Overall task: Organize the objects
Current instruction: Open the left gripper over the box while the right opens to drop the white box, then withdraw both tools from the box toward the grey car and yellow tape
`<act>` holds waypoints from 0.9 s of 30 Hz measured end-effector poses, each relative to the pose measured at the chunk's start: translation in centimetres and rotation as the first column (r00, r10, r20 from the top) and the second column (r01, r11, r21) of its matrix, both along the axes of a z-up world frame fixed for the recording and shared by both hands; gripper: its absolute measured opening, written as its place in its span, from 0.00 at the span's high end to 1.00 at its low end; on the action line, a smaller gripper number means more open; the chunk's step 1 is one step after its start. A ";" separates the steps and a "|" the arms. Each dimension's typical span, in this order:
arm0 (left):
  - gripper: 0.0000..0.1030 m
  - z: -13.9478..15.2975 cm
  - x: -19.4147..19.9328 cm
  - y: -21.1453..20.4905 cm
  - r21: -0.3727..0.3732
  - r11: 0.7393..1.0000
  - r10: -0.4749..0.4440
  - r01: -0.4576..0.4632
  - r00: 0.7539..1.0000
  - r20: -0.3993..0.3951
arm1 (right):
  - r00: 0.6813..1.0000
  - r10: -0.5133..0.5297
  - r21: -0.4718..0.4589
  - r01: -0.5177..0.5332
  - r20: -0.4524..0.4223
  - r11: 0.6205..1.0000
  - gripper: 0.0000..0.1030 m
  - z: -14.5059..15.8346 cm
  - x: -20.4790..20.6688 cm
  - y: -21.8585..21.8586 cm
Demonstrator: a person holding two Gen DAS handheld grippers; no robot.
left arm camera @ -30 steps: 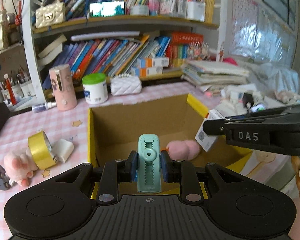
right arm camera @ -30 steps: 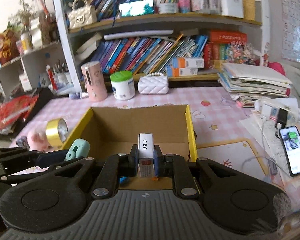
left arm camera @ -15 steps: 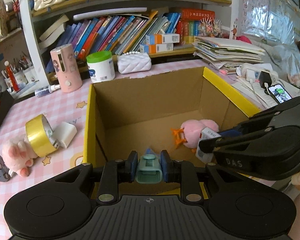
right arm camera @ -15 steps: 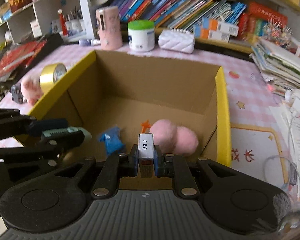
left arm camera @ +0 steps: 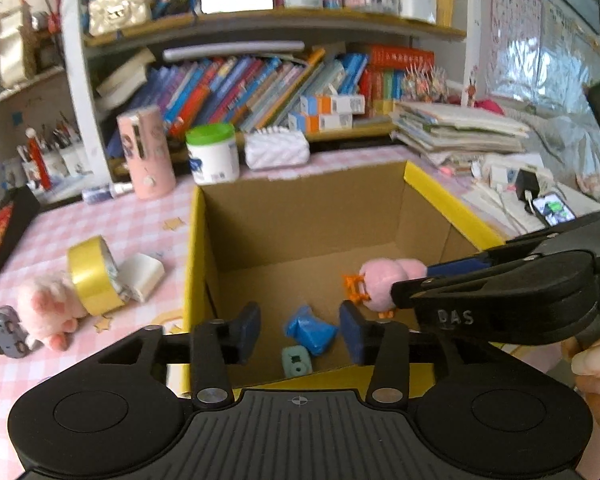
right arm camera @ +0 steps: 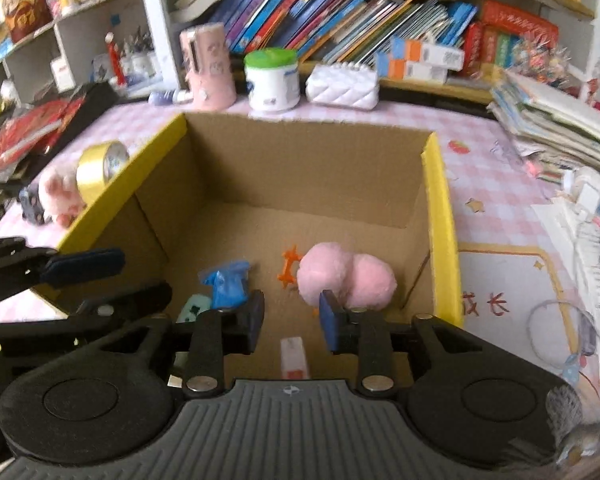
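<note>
Claws both over the yellow-rimmed brown cardboard box (right arm camera: 440,184) on the pink checked desk (left arm camera: 132,220). Left claw (left arm camera: 300,330) has just been opening — nothing between its pads; the mint-green plastic correction-tape dispenser (left arm camera: 296,361) lies on the box floor below. Right claw (right arm camera: 291,322) likewise just parted, empty; the small white-and-orange box (right arm camera: 294,356) lies beneath it, near the pink plush toy (right arm camera: 346,276).
</note>
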State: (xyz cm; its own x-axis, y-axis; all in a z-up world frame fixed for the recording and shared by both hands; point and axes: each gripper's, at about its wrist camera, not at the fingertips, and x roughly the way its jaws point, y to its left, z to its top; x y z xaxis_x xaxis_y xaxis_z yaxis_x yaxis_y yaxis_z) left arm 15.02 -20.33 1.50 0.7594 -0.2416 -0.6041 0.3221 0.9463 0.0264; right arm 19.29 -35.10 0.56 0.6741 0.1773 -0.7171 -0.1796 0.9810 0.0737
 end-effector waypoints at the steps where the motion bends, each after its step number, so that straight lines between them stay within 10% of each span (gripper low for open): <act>1: 0.44 0.4 -0.4 0.4 -0.014 1.000 0.006 -0.006 1.000 0.015 | 1.000 -0.014 0.004 0.014 0.015 1.000 0.71 0.3 -0.4 -0.1; 11: 0.18 2.1 -4.5 3.2 -0.072 0.997 0.033 -0.025 0.993 0.111 | 0.974 -0.173 0.009 0.174 0.143 0.985 0.53 2.6 -6.0 0.8; 27: 0.17 -1.0 -8.8 10.6 -0.027 0.999 0.038 -0.039 0.999 -0.026 | 0.931 -0.360 -0.037 0.363 0.065 0.931 0.34 -0.3 -12.9 6.5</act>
